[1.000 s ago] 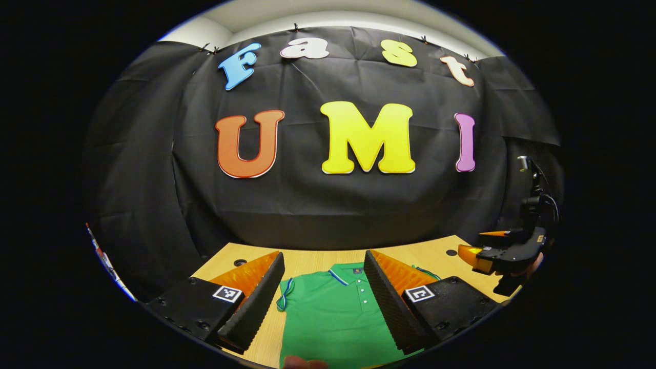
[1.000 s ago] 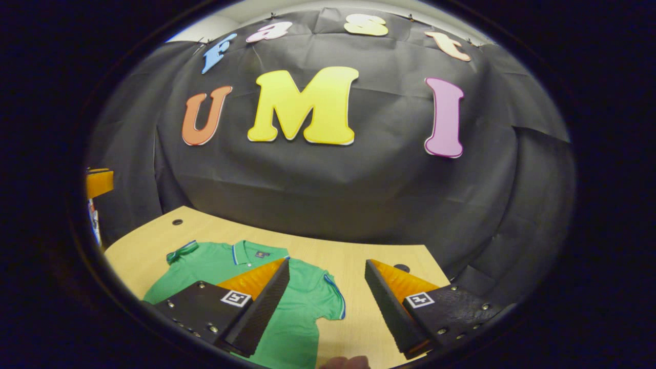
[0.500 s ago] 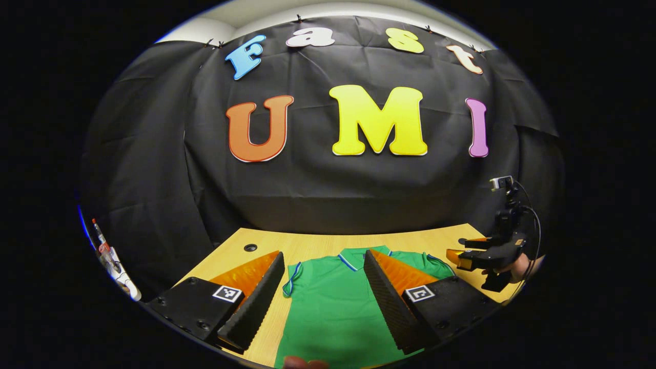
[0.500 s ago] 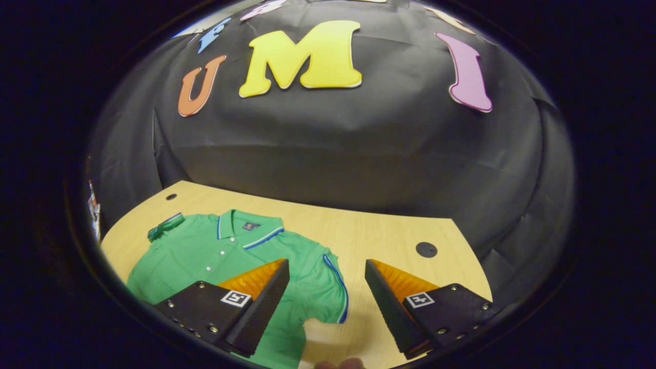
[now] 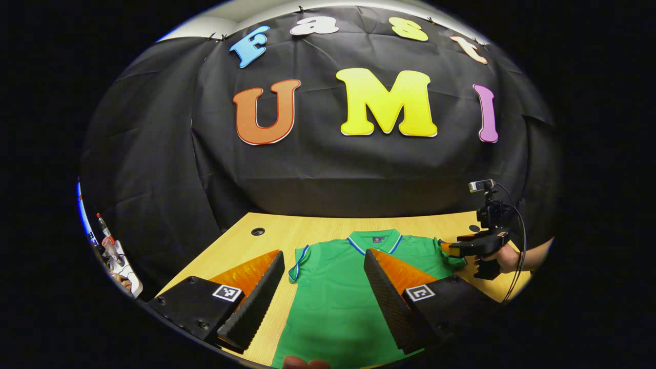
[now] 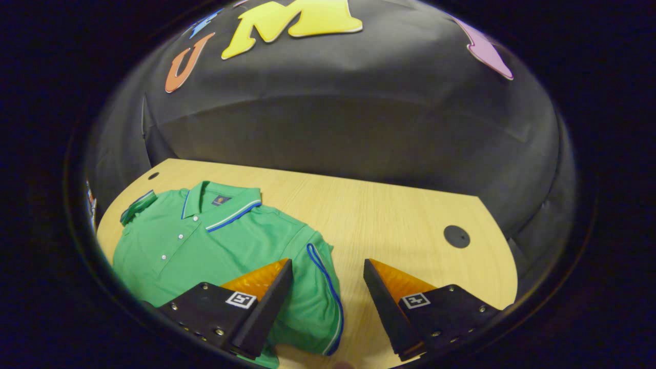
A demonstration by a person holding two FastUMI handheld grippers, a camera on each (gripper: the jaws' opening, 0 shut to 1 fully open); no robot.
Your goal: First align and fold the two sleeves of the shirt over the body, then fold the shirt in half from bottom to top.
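Both tongs stand spread above a green polo shirt [image 5: 338, 297] lying flat on the wooden counter [image 6: 389, 210]: left tongs [image 5: 324, 287] over its body, right tongs [image 6: 328, 294] straddling its blue-trimmed sleeve [image 6: 320, 287].

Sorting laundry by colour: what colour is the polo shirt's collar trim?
Blue and white stripes on the green polo shirt's collar, clearest in the right gripper view.
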